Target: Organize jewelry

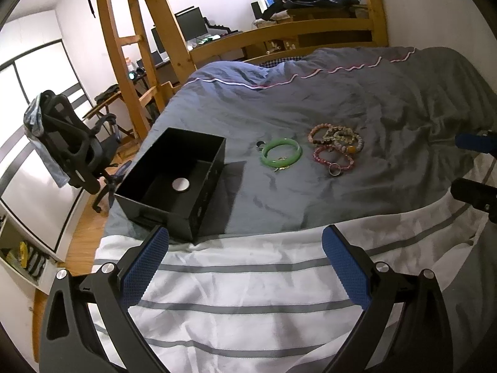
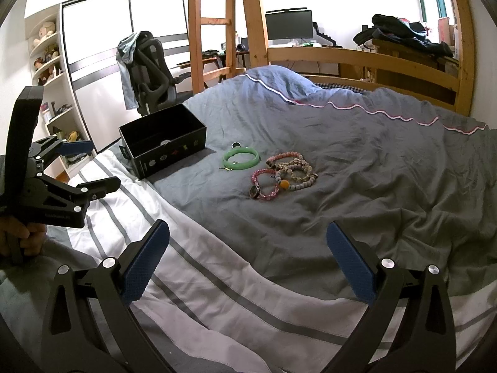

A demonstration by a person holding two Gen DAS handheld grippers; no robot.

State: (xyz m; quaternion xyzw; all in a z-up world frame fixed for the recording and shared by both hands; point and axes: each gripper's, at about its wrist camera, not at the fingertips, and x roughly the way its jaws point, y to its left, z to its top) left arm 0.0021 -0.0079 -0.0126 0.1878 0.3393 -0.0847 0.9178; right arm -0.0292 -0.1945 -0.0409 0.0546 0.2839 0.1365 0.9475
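1. While both my grippers hang back over the striped sheet [image 1: 248, 295], nothing is picked up yet: the left gripper [image 1: 245, 248] has its jaws spread wide and empty, and so does the right gripper [image 2: 248, 248].
2. My jewelry lies on the grey duvet [image 2: 357, 186], well ahead of both tools. The green bangle [image 1: 281, 153] sits nearest the box, with a small dark ring [image 1: 259, 146] touching its far rim.
3. Beside it, apart from the bangle, the bead bracelets [image 1: 337, 143] lie heaped and overlapping, a metal ring [image 1: 335, 169] at their near edge.
4. The black box [image 1: 174, 180] stands open at the bed's left edge, close to the bangle, so I judge it is where the pieces go; a pale disc [image 1: 180, 185] shows on its floor.
5. My left tool faces the box, my right the pile, which suits right-hand picking.
6. The soft duvet may let beads sink and tangle, so I'd take the bangle first.
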